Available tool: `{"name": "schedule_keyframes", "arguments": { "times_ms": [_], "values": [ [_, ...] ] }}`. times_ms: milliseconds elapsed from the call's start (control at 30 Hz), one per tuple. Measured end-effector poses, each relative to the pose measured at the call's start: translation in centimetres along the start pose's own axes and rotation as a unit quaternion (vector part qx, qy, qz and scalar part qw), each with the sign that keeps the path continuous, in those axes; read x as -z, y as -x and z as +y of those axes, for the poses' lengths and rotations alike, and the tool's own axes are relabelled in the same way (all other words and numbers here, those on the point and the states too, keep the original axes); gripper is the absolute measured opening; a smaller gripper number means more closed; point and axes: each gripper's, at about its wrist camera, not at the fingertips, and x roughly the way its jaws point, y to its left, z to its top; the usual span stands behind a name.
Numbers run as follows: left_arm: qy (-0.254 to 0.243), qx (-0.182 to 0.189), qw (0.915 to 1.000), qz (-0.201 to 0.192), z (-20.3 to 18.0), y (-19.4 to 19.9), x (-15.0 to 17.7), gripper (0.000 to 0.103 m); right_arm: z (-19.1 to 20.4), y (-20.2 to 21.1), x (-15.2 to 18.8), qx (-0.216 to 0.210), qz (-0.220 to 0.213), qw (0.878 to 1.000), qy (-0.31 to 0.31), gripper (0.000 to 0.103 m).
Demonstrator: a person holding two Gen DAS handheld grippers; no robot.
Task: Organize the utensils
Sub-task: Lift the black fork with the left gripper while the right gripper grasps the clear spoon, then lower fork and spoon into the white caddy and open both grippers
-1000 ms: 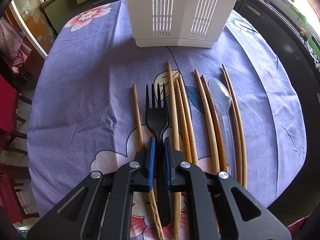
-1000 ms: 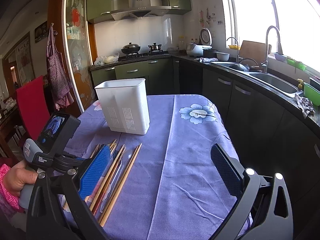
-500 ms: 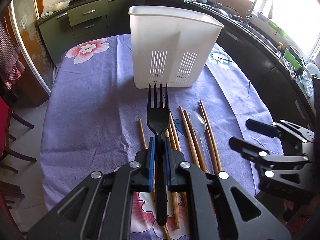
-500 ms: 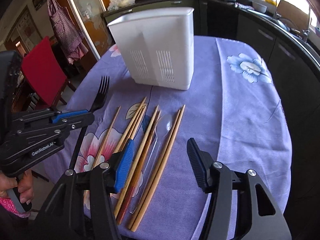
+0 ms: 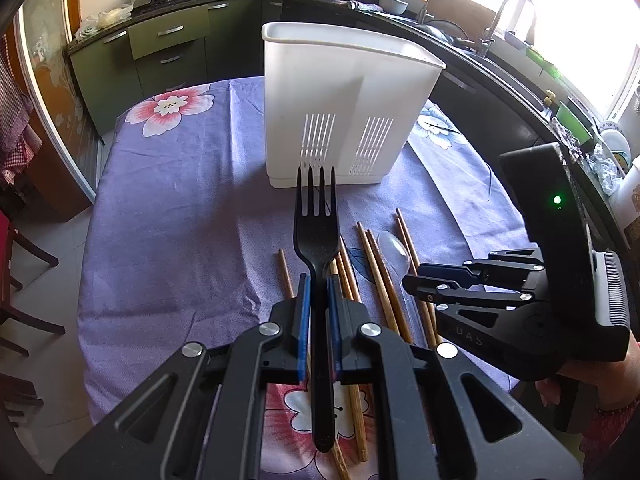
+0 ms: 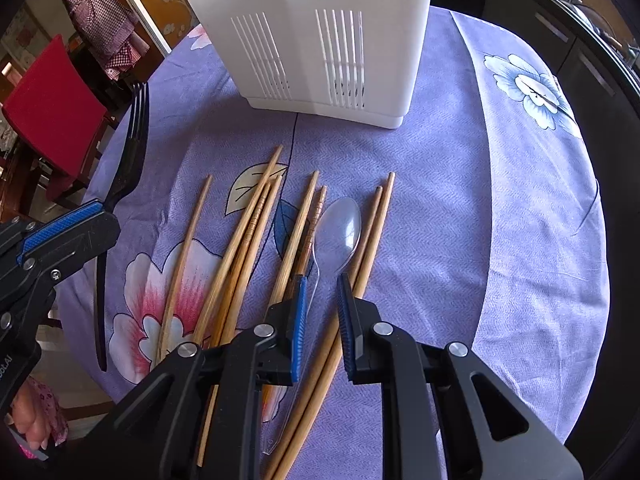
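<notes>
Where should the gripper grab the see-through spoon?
On its thin handle, just below the bowl, from straight above. The clear plastic spoon lies flat between chopsticks, so narrow jaws must straddle only the handle. The right gripper is closing there now, handle between its pads.

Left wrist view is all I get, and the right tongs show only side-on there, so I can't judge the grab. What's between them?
Observer: The clear plastic spoon. Its handle runs between the right tongs, which are closing; the pads are not yet pressing it.
Operator: Anything else in the gap?
Observer: Yes. The rightmost chopstick pair passes beneath the tongs, right beside the handle.
</notes>
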Motion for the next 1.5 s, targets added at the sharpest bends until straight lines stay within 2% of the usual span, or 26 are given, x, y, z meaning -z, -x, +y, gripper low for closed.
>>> {"name": "schedule_keyframes", "arguments": {
  "times_ms": [300, 500, 700, 800, 967, 1100, 1300, 1500],
  "values": [
    [-0.002, 0.0, 1.0, -0.004, 0.2, -0.1, 0.0, 0.009, 0.9, -1.1, -0.2, 0.022, 0.01, 1.0, 0.007, 0.016],
    [-0.002, 0.001, 1.0, -0.008, 0.4, 0.0, -0.1, 0.009, 4.1, -2.0, -0.1, 0.056, 0.013, 0.998, 0.026, 0.015],
    [0.0, 0.003, 1.0, -0.009, 0.6, 0.0, 0.0, 0.009, 4.9, -1.9, 0.3, 0.057, -0.009, 0.998, 0.02, 0.011],
    [0.0, 0.003, 0.9999, -0.011, 0.7, 0.2, 0.1, 0.009, 4.9, -1.6, 0.7, 0.037, -0.022, 0.999, 0.009, 0.009],
    [0.004, -0.001, 0.9997, -0.025, 1.2, 1.1, -0.3, 0.009, 3.7, 1.6, 1.9, -0.01, -0.075, 0.997, -0.004, 0.009],
    [0.007, 0.001, 0.999, -0.044, 1.4, 2.7, -1.1, 0.009, 3.0, 5.8, 2.8, -0.039, -0.134, 0.99, -0.008, 0.009],
    [0.009, 0.008, 0.9951, -0.098, 1.4, 6.6, -4.3, 0.009, 2.9, 13.7, 2.1, -0.077, -0.242, 0.967, 0.001, 0.009],
    [-0.004, 0.018, 0.9831, -0.182, 0.3, 10.4, -9.4, 0.009, 2.4, 19.7, -0.7, -0.09, -0.331, 0.939, 0.008, 0.009]
  ]
}}
